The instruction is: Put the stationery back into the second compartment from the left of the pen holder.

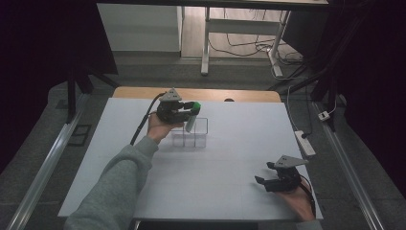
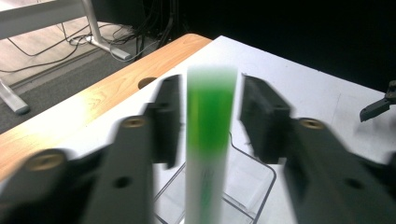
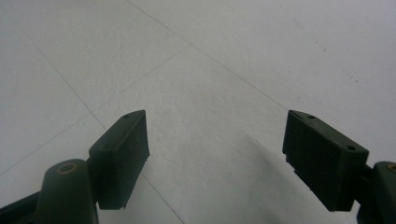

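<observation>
One green-capped marker (image 2: 208,140) stands nearly upright between the jaws of the left claw (image 1: 190,111), its lower end inside a clear compartment box (image 1: 195,136) on the white tabletop (image 1: 215,167); gaps on both sides suggest the jaws are parted, not gripping. Well apart, the right claw (image 1: 266,173) rests wide open and empty.

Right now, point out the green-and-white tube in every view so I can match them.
High view: the green-and-white tube is left of centre, at the left claw, leaning into the clear box.
Left gripper view: dead centre, upright between the jaws, above the box.
Right gripper view: faces the tabletop, away from the tube.
Shared landmark: the white table.
</observation>
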Action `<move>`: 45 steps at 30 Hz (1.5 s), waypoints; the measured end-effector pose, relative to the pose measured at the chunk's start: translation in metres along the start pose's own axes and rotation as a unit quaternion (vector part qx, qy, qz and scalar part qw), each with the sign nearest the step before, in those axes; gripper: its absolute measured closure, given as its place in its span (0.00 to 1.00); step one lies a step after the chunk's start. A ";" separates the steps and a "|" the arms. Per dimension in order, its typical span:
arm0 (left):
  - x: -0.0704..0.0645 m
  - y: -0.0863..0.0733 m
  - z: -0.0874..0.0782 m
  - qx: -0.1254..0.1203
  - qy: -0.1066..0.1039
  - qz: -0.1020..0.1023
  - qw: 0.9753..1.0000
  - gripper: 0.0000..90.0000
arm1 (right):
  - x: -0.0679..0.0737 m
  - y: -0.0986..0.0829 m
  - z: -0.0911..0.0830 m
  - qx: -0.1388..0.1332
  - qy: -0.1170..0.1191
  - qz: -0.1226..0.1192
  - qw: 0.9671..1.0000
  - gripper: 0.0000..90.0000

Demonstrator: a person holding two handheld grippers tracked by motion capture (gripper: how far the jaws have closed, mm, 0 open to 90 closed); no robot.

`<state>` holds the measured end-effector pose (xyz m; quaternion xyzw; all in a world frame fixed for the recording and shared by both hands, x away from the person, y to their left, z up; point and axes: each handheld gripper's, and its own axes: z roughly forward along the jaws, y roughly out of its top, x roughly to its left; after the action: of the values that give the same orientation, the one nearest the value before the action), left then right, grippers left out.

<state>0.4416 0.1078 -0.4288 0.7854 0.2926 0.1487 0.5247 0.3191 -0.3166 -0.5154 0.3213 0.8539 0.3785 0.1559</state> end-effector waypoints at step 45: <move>-0.012 -0.057 -0.102 0.023 0.029 -0.026 0.999 0.40 | 0.001 0.001 -0.001 0.000 -0.002 -0.004 1.000 0.25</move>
<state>0.3602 0.1912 -0.4384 0.7848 0.3313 0.1512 0.5015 0.3186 -0.3162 -0.5145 0.3187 0.8549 0.3774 0.1589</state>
